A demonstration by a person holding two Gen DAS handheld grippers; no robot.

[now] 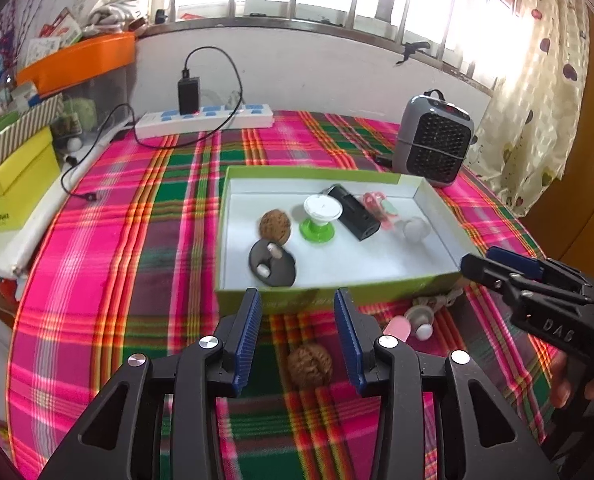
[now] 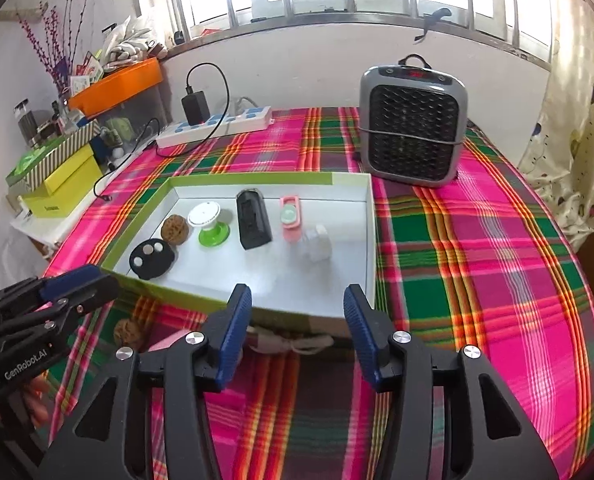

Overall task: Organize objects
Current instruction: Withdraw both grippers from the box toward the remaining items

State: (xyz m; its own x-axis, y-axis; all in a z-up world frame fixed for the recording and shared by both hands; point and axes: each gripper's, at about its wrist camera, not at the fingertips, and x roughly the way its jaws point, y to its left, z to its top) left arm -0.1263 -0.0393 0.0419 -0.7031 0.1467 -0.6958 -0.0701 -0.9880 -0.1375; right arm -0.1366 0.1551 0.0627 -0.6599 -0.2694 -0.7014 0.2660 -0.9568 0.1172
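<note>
The left gripper (image 1: 297, 308) is hovering with its fingers spread wide and holding nothing. A walnut (image 1: 309, 365) is lying on the plaid tablecloth (image 1: 117, 280) between the two blue pads, nearer the camera than the fingertips and touching neither. Just ahead, the green-rimmed box (image 1: 337, 300) is holding a second walnut (image 1: 274, 227), a black disc (image 1: 272, 267), a green-and-white stand (image 1: 320, 216) and a black device (image 1: 355, 212). The right gripper (image 2: 297, 300) is waiting wide open and empty above a white cord (image 2: 293, 344) at the box's near wall.
</note>
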